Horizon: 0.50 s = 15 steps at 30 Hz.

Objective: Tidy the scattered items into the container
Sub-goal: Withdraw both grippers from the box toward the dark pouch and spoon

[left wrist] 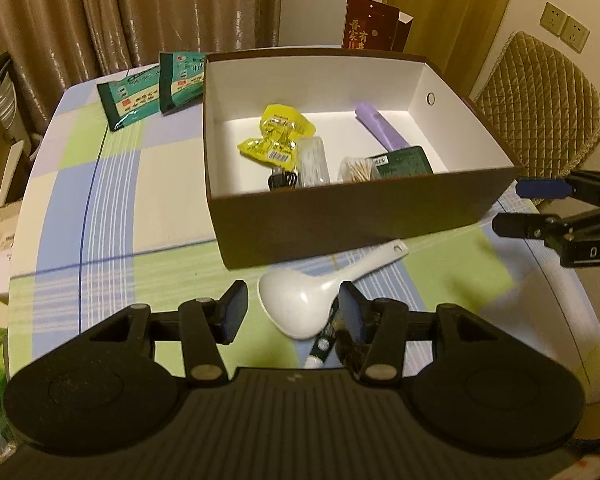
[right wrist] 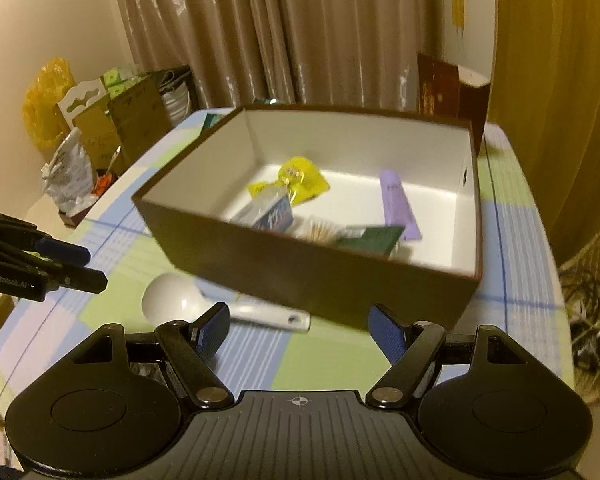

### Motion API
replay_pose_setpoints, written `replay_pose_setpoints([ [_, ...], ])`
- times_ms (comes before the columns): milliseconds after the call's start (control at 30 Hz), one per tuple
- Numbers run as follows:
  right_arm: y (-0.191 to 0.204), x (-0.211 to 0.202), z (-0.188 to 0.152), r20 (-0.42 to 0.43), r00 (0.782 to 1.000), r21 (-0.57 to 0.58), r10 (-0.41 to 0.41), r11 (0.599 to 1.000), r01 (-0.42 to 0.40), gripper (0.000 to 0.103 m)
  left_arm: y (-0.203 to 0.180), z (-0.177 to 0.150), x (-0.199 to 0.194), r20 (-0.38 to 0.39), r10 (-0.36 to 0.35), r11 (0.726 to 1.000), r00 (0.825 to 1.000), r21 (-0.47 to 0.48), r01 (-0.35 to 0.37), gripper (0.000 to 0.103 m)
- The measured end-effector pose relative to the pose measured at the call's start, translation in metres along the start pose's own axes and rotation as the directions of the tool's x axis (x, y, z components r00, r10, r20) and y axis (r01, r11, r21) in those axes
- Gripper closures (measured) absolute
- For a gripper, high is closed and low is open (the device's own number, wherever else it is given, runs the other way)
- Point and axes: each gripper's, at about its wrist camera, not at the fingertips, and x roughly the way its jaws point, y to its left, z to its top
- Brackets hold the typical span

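A brown box (left wrist: 340, 224) with a white inside stands on the checked tablecloth; in it lie yellow packets (left wrist: 278, 136), a purple tube (left wrist: 376, 126), a dark green packet (left wrist: 404, 162) and a jar of toothpicks (left wrist: 358, 170). A white spoon (left wrist: 300, 304) lies on the cloth in front of the box. My left gripper (left wrist: 294, 312) hovers open over the spoon's bowl, holding nothing. Two green packets (left wrist: 156, 88) lie left of the box. My right gripper (right wrist: 300, 332) is open and empty, near the spoon's handle (right wrist: 276, 316) and the box's front wall (right wrist: 340, 280).
A small green-and-white tube (left wrist: 324, 344) and a furry brown thing (left wrist: 350, 354) lie by the left gripper's right finger. A dark red carton (left wrist: 370, 24) stands behind the box, a quilted chair (left wrist: 540, 100) to the right. Cartons and bags (right wrist: 112, 128) crowd the table's left.
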Motion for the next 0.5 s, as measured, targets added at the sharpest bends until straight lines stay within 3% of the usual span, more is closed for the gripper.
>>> replay_pose_setpoints([
  [500, 0.007, 0.007, -0.04, -0.107, 0.994, 0.018, 0.019, 1.0, -0.017, 0.029, -0.028, -0.046, 0.014, -0.08, -0.017, 1.0, 0.997, 0.016, 0.019, 0.058],
])
